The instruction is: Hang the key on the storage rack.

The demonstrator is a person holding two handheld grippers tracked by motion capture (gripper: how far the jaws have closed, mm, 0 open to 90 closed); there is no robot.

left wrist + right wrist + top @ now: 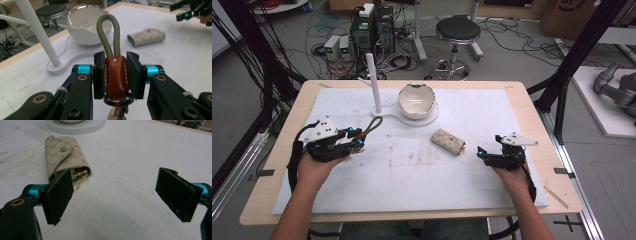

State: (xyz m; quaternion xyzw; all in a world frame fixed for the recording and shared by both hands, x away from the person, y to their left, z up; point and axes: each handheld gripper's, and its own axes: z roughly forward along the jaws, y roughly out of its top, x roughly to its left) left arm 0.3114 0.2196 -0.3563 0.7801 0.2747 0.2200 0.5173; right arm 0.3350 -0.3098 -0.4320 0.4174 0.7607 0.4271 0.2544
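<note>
Up close, left gripper [115,75] clamps brown strap tab [116,75]; right gripper [120,195] gapes wide, key pouch [65,157] showing gold hooks.

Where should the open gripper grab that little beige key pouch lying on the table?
Best guess: across the key pouch by its two long sides, around the middle. It lies flat, long and narrow, so the open right gripper could come down from above. Stay off the open end, where gold hooks poke out.

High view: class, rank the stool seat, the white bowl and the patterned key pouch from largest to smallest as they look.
1. Stool seat
2. White bowl, close behind; the stool is farther away.
3. Key pouch
</note>
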